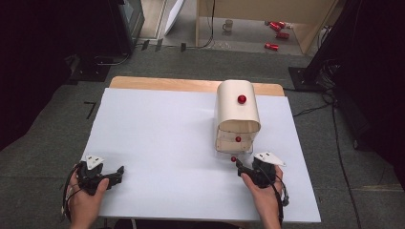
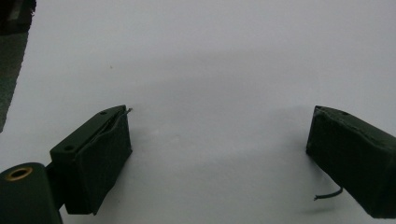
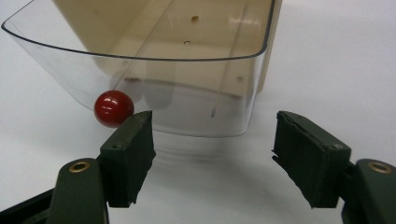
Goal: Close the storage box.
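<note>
Right tool (image 3: 212,154) sits at the near end of the cream, arch-topped bread box with a clear plastic roll door (image 1: 237,117), on the right half of the white desk (image 1: 157,143). Its jaws stand wide apart with nothing between them; the small red ball knob (image 3: 114,108) on the clear door's lower edge lies just off the tip of one jaw, touching or nearly so, not between the pair. In the high view the same knob (image 1: 233,159) shows just ahead of the right tool (image 1: 240,166), near the box's open front. A second red knob (image 1: 242,99) sits on the box top. Left tool (image 2: 219,154) is well apart at the desk's near left corner, jaws spread wide over bare white surface, empty. Step in hand, as I judge it: approach to the door knob. Next move likely calls for shifting the right tool sideways to centre the knob between the jaws, then closing.
</note>
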{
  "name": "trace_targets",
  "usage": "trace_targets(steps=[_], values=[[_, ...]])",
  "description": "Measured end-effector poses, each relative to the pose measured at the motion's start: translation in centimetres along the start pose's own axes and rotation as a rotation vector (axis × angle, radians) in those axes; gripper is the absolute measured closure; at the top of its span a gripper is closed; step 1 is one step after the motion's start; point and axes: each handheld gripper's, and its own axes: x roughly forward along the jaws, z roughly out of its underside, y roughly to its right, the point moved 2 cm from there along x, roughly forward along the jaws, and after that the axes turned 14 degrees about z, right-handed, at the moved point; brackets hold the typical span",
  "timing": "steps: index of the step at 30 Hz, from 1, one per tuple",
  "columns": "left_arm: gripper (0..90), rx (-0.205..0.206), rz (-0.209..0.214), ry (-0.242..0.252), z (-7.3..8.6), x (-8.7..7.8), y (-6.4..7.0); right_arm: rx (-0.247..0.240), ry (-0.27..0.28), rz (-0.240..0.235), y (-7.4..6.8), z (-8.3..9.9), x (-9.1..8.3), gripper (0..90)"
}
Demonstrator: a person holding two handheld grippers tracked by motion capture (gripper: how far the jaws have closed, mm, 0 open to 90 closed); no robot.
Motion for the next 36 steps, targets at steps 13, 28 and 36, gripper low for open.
trace_targets(steps=[13,28,36], values=[[6.4,-0.001,0.000,0.001,0.0,0.0,0.0,0.027,0.015,0.022,0.0,-1.5,1.2,27.4],[6.4,0.000,0.000,-0.001,0.0,0.0,0.0,0.002,0.010,0.015,0.5,-1.6,1.4,12.2],[6.4,-0.001,0.000,0.001,0.0,0.0,0.0,0.004,-0.005,0.041,2.9,-0.2,0.2,2.3]])
